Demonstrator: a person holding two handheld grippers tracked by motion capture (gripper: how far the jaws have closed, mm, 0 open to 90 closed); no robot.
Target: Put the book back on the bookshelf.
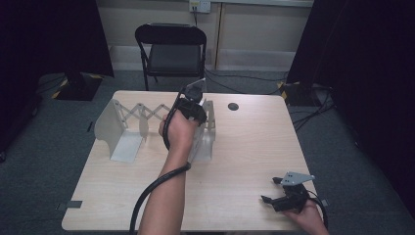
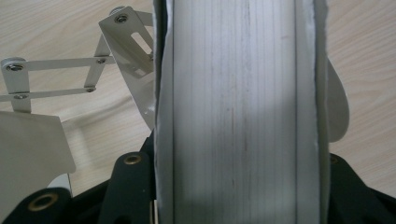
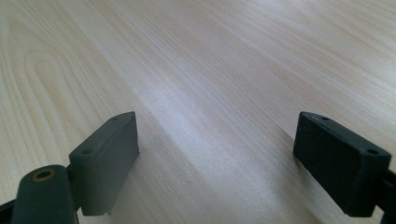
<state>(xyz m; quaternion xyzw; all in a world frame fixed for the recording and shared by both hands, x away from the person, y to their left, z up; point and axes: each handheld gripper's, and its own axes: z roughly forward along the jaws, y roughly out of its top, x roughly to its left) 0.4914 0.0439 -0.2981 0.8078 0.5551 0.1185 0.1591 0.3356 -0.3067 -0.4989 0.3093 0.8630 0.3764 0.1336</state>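
A white metal expanding rack (image 1: 147, 113) with a scissor lattice stands on the back left of the wooden table (image 1: 244, 147). Its left end plate (image 1: 110, 128) sits apart from its right end plate (image 1: 206, 139). My left gripper (image 1: 192, 105) reaches down over the right end plate and is shut on it. In the left gripper view the white plate (image 2: 236, 93) sits between the black jaws, with the lattice arms (image 2: 56, 77) off to the left. My right gripper (image 1: 270, 190) rests near the table's front right corner, open, with bare wood between its pads (image 3: 109, 154).
A black folding chair (image 1: 171, 49) stands behind the table. A small dark round disc (image 1: 233, 106) lies on the table at the back, right of the rack. Cables run over the grey floor (image 1: 303, 107) at the right. Dark curtains hang on both sides.
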